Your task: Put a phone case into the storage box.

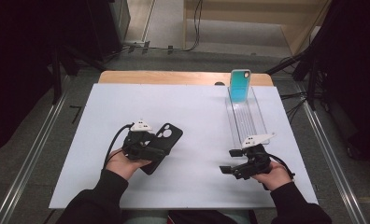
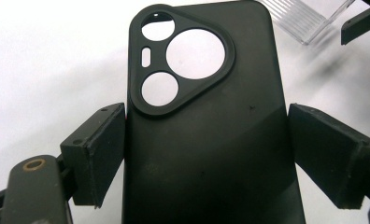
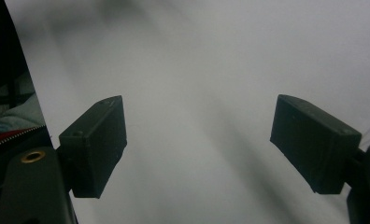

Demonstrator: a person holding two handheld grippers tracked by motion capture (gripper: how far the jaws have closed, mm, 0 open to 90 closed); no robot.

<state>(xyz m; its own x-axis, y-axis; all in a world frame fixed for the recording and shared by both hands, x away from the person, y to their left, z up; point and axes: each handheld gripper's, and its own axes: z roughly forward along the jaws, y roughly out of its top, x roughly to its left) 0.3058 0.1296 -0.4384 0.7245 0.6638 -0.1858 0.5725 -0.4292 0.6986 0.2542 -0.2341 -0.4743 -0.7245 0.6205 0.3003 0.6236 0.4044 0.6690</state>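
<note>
A white board (image 1: 188, 112) is covering most of the table, with a strip of bare wood showing along the far edge. On its right half a clear slotted rack (image 1: 245, 116) is running from near to far, and a turquoise phone case (image 1: 239, 86) is standing upright in its far end; the remaining slots are looking empty.

On the left half, close to the near edge, a black phone case (image 1: 165, 142) is lying on the board, its camera cut-outs pointing toward the far right. The left gripper (image 1: 148, 148) is sitting over the near part of it. In the left gripper view the black phone case (image 2: 206, 130) is lying back-up between the two jaws: the left-hand pad (image 2: 99, 154) is touching or all but touching its edge, while the right-hand pad (image 2: 325, 154) is standing just off it. So the jaws are bracketing the case but, by my reading, not squeezing it yet.

The right gripper (image 1: 232, 161) is hovering at the near end of the rack, jaws spread wide and pointing left; in its own view the pads (image 3: 96, 144) have nothing but bare board between them.

Judging by this, one case is already racked, and the black one is only at the pickup stage. Closing on it, lifting it, carrying it right and standing it in a free slot are all looking left to do.
</note>
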